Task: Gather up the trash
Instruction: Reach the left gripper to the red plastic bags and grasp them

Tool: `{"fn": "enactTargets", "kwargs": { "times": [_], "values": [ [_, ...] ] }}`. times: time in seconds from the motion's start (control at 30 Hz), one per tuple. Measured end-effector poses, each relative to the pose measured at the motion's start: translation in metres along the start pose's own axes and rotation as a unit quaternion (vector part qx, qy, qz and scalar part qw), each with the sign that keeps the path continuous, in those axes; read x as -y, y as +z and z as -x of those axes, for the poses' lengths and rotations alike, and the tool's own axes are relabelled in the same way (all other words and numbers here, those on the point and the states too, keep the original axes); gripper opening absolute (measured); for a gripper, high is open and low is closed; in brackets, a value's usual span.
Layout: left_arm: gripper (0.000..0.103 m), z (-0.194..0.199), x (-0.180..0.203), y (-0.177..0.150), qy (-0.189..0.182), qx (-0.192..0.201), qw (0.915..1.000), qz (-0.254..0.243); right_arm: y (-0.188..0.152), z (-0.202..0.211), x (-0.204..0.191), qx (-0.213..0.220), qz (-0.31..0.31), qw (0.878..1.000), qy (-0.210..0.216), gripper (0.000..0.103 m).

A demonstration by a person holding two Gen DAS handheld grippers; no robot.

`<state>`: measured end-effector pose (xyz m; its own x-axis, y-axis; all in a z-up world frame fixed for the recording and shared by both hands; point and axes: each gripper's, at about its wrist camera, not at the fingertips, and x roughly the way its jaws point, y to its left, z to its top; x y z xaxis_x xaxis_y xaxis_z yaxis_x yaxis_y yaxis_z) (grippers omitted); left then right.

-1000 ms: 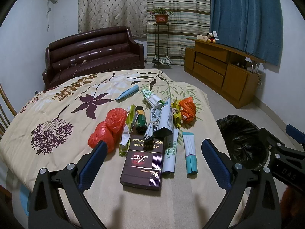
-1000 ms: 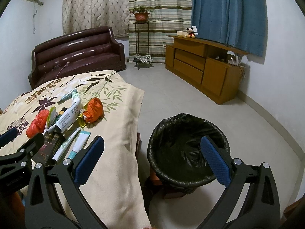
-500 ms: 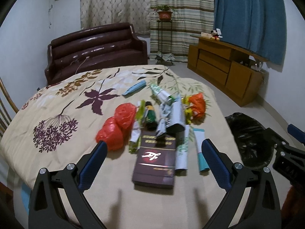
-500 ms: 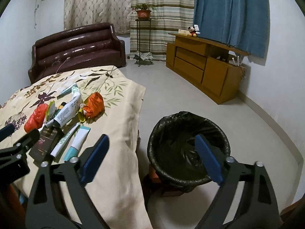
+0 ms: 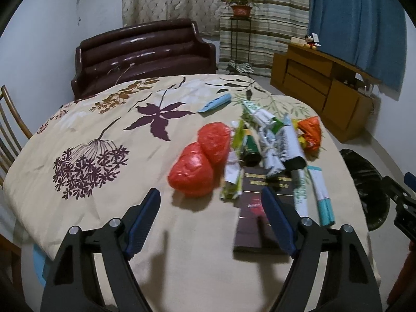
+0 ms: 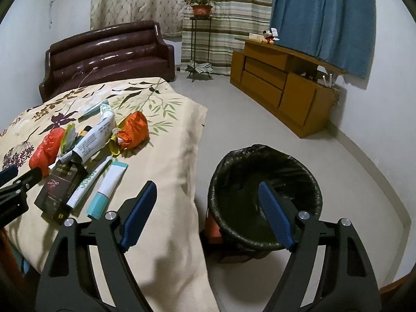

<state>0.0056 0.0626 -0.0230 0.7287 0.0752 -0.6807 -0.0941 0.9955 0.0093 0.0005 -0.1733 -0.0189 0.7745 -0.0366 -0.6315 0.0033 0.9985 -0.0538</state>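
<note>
Above a table draped in a cream floral cloth, we hold the left gripper with its jaws narrowing from wide, nothing between the pads. The dark maroon flat carton lies partly behind its right finger, at about five o'clock of the litter pile. Just beyond sit two crumpled red plastic bags, a dark green bottle and a white printed tube, with a blue-capped white tube at three o'clock of the carton.

Our right gripper also hangs empty, jaws closing on air, over the gap between the cloth's edge and the black-lined round waste bin.

As we judge it, the risks are plain: the jaws may narrow too far to span the carton; a snagged cloth could drag the pile; the overlapping tubes may shift when one piece is lifted; and a light bag could slip short of the bin, which stands off the table at floor level.

Blur softens the pile, so labels are unreadable. The bin's bottom is lost in black, the carton's near edge is masked, and the person is out of view.
</note>
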Motion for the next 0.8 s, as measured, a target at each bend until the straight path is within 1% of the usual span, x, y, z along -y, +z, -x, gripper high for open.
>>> {"fn": "enactTargets", "kwargs": {
  "times": [0.27,0.5,0.7,0.8],
  "values": [
    [0.077,-0.013,-0.020,0.013,0.009,-0.007,0.9999,0.013,0.008,-0.006,-0.014,-0.001,0.005,1.000,0.006,0.078],
    [0.077,-0.032,-0.033,0.022,0.008,-0.024,0.9995,0.018,0.014,-0.017,-0.026,-0.006,0.003,1.000,0.016,0.078],
    [0.077,-0.051,-0.036,0.032,-0.009,-0.042,0.9990,0.015,0.017,-0.027,-0.033,-0.013,0.003,1.000,0.022,0.078],
    [0.077,-0.057,-0.040,0.034,-0.027,-0.053,0.9980,0.021,0.019,-0.030,-0.035,-0.015,0.003,1.000,0.024,0.078]
  ]
}}
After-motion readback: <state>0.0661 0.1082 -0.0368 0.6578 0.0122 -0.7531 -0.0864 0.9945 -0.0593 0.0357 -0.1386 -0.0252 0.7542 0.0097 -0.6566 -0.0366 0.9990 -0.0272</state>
